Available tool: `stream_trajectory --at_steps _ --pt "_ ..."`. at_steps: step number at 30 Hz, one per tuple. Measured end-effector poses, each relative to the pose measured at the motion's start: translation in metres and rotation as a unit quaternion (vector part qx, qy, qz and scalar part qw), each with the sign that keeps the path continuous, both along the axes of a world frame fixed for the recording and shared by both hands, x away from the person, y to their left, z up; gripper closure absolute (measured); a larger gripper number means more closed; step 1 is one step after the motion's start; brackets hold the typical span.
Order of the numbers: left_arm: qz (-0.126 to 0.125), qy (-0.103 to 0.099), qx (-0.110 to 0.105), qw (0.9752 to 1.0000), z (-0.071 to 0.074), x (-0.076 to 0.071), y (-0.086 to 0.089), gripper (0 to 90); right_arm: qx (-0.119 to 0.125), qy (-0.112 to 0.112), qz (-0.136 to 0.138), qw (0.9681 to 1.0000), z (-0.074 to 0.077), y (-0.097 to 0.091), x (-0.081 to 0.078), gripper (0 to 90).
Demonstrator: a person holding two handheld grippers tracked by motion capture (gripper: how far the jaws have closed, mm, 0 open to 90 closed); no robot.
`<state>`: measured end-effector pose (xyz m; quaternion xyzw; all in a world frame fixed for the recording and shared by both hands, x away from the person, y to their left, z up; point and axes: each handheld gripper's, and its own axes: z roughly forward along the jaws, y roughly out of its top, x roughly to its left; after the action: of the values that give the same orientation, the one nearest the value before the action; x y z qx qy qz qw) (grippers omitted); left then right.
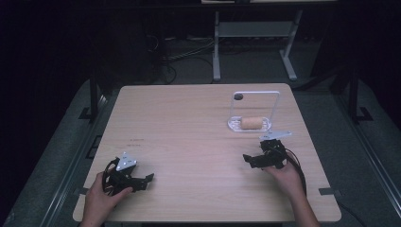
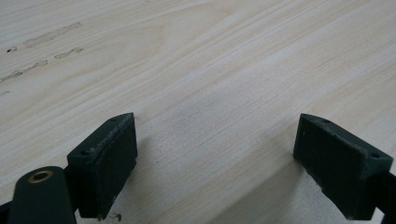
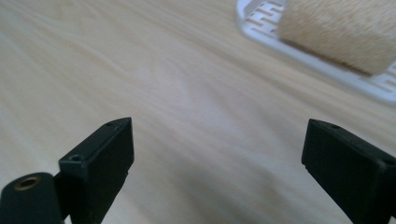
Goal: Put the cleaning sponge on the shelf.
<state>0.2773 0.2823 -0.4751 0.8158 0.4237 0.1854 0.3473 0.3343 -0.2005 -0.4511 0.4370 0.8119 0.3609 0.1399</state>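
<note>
Your right claw (image 1: 253, 160) sits on the right side of the wooden counter (image 1: 189, 123) with its jaws spread wide and nothing between them; in the right gripper view only bare wood lies between the two black pads. It holds nothing and touches nothing but the counter. The tan roll (image 1: 251, 122) lies on its side in the white slotted tray (image 1: 235, 125), under the tray's white wire frame (image 1: 276, 101), a little beyond your right claw and apart from it. In the right gripper view the roll (image 3: 341, 32) and the tray (image 3: 261, 23) show off to the upper right of the jaws, outside the gap.

Your left claw (image 1: 144, 182) rests at the near left of the counter, well apart from the tray. Its jaws are also wide open, with only bare wood between them.
</note>
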Motion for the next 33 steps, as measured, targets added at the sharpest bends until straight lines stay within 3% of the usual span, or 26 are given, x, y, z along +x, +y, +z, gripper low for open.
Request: stream_trajectory --at_steps 11,19,24,33 --pt "0.000 0.000 0.000 1.0000 0.000 0.000 0.000 13.0 -0.011 -0.005 0.024 0.9996 -0.005 0.015 -0.021 7.9" --pt "0.000 -0.001 0.000 1.0000 0.000 0.000 0.000 13.0 -0.017 -0.010 0.026 0.9995 -0.012 0.022 -0.035 7.9" --pt "0.000 0.000 0.000 1.0000 0.000 0.000 0.000 13.0 -0.022 -0.003 0.030 0.9993 -0.020 0.028 -0.039 7.9" --pt "0.000 0.000 0.000 1.0000 0.000 0.000 0.000 13.0 -0.029 -0.013 0.042 0.9986 -0.029 0.037 -0.042 6.3"
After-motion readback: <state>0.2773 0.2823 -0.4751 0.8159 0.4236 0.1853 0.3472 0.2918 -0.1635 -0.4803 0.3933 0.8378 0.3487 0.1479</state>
